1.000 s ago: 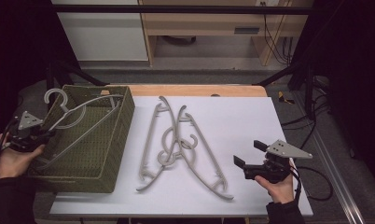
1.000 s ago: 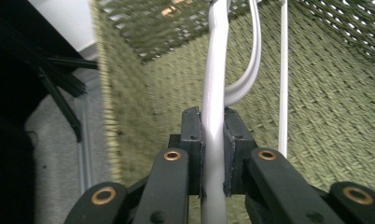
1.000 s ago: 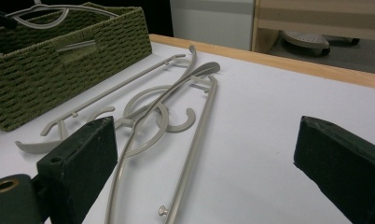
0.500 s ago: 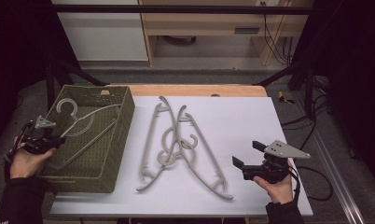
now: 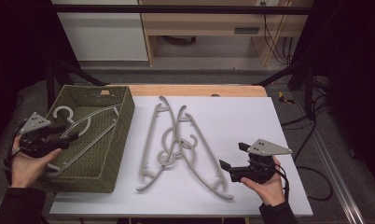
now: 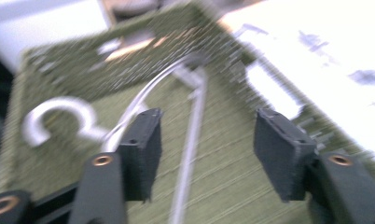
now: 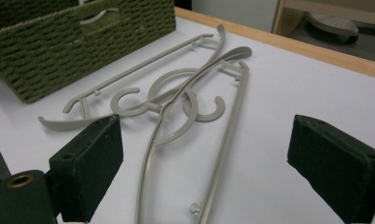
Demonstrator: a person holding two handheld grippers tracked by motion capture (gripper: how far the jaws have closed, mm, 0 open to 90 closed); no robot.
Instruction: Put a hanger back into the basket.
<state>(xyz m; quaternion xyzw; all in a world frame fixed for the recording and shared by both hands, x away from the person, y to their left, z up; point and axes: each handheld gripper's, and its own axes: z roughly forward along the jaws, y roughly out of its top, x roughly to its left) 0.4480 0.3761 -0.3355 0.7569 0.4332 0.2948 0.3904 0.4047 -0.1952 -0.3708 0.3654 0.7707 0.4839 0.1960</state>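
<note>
step: we read it as hangers going from the counter point(image 5: 251, 116) into the basket point(image 5: 122, 135); one drop just done, next pick due
left gripper point(image 5: 64, 138): over the basket near its left wall; its fingers point(image 6: 141, 149) have just been opening, nothing pinched between them, the hanger in basket point(image 5: 90, 123) lies loose below
hanger in basket: flat on the basket floor, hook toward the far left corner
right gripper point(image 5: 232, 161): low by the counter's near right edge, fingers point(image 7: 90, 161) spread wide, holding nothing, aimed at the hanger pile point(image 5: 178, 144)
hanger pile: two grey hangers crossed mid-counter, hooks interlocked near the middle, just right of the basket
doing it well: we'd lift the left gripper straight up so the fingers don't snag the dropped hanger's wire
next pick: we'd take the nearest hanger point(image 7: 176, 126) by its long arm, not the hook, since the hooks are tangled
risk: pulling one hanger probably drags the other; lift and twist to unhook first
basket: sits at the counter's left edge, partly overhanging; avoid pushing it
</note>
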